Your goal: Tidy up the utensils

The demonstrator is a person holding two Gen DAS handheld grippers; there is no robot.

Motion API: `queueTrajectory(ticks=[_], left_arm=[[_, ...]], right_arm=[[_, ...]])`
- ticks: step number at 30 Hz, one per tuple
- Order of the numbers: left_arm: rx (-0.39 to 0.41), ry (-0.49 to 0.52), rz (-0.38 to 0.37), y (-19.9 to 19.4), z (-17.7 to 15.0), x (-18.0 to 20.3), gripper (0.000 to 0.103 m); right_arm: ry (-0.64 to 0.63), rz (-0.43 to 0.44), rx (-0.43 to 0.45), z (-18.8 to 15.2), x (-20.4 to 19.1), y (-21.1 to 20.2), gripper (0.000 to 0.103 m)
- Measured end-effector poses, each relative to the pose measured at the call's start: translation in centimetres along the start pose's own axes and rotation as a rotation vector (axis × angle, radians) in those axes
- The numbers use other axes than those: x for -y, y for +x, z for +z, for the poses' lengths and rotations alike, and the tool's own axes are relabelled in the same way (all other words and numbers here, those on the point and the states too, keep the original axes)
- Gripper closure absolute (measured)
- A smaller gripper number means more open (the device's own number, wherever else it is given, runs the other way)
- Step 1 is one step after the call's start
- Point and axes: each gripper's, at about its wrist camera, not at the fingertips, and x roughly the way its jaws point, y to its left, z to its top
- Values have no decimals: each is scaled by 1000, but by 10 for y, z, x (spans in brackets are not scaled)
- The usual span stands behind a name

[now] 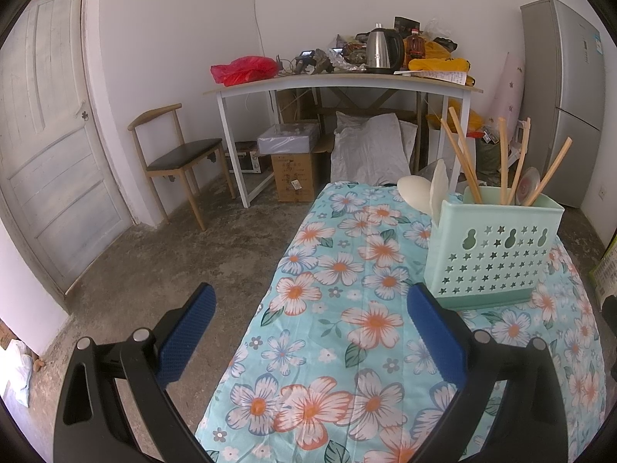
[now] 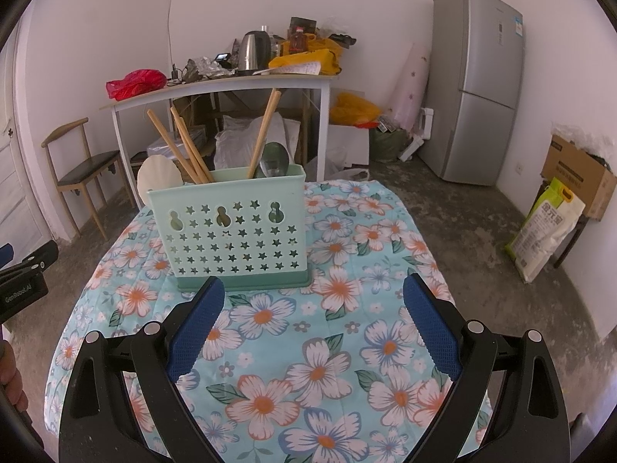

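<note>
Both grippers hang empty over the flowered cloth with their blue pads spread wide. At the bottom of the left wrist view, the left gripper [image 1: 310, 332] has one pad over the bare floor at the table's edge and the other over the tablecloth [image 1: 347, 347], just short of the holder's base. At the bottom of the right wrist view, the right gripper [image 2: 314, 322] frames the cloth in front of the holder, its left pad tip close to the holder's darker base; whether it touches cannot be told.

Just beyond, the mint-green utensil holder [image 2: 231, 227] stands upright on the cloth, left of centre in the right wrist view and at right of centre in the left wrist view. Its front wall is pierced with star cut-outs and three gourd-shaped holes. Inside it, wooden chopsticks [image 2: 185, 150] lean at different angles, a pale spoon [image 2: 159, 177] rises at the left end, and a metal spoon [image 2: 274, 160] shows at the right.

Farther back, in the upper middle of both views, a white table [image 2: 216, 88] carries a steel kettle [image 2: 252, 51], a red bag [image 2: 135, 83] and yellow bags. A wooden chair [image 2: 83, 169] stands at left, a grey refrigerator [image 2: 476, 85] at upper right, and a cardboard box [image 2: 578, 177] at the right edge.
</note>
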Motion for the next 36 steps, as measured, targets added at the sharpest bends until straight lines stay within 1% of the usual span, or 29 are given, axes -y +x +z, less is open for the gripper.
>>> queueTrajectory(ticks=[28,36], left_arm=[[-3,-2,-3,0,0,-1,6],[-12,-15,-8,0,-4,0,6]], right_arm=[[-1,4,-1,-1,-1,-1,13],[0,3,-1,-1,-2,0,13]])
